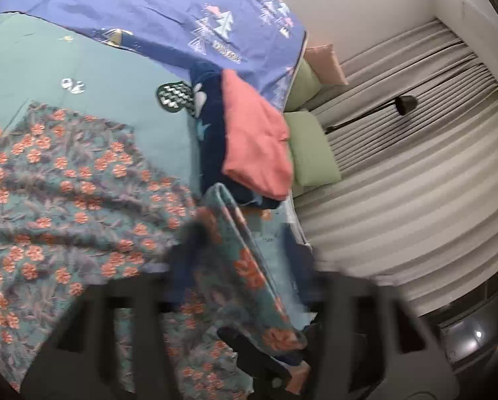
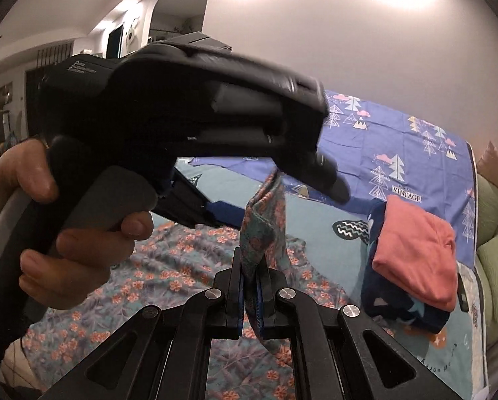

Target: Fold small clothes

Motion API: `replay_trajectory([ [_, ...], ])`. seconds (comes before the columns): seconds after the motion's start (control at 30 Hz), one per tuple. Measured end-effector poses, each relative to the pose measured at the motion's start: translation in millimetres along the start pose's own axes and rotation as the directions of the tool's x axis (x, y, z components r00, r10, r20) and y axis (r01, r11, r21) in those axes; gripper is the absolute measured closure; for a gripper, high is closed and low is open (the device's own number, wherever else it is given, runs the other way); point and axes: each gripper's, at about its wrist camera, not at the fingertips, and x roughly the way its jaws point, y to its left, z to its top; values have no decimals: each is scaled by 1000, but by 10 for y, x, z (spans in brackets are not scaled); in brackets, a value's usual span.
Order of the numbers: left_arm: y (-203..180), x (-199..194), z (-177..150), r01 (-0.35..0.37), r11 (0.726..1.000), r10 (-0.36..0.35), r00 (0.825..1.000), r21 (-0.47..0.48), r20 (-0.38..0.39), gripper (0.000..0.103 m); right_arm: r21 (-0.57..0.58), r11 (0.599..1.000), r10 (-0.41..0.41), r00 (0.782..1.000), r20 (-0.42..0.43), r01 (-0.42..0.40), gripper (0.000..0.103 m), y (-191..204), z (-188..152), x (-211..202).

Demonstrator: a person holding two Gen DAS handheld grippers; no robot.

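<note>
A teal floral garment [image 1: 65, 183] with orange flowers lies spread on the bed. My left gripper [image 1: 245, 266] is blurred and shut on a raised edge of this garment. In the right wrist view my right gripper [image 2: 250, 266] is shut on another fold of the floral garment [image 2: 262, 226], lifted above the bed. The left gripper's black body [image 2: 182, 106] and the hand holding it fill the upper left of that view, its tip pinching the same strip higher up.
A folded pile, salmon-pink cloth [image 1: 255, 140] on dark navy clothes [image 1: 212, 133], sits by the bed's edge; it also shows in the right wrist view [image 2: 415, 250]. A blue tree-print sheet [image 1: 169, 10], green pillows [image 1: 312, 153] and grey curtains [image 1: 415, 166] lie beyond.
</note>
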Motion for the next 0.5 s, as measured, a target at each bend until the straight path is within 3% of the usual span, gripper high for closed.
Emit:
replay_trajectory([
  [0.1,41,-1,-7,10,1000,-10,1000,3,-13,97,-5,1000,3,1000,-3,-3,99,53,-7,28],
  [0.17,44,-46,-17,-11,1000,11,1000,23,14,99,-10,1000,1,1000,-1,-1,99,104,-3,33],
  [0.37,28,-214,6,17,999,-19,999,46,39,99,24,1000,15,1000,14,-15,95,117,25,79],
  [0.43,25,-264,21,22,998,-24,999,55,43,99,46,998,38,999,25,-39,86,118,36,69],
  [0.5,33,-335,46,23,998,-26,998,63,53,99,81,995,52,997,55,-57,63,124,33,14],
])
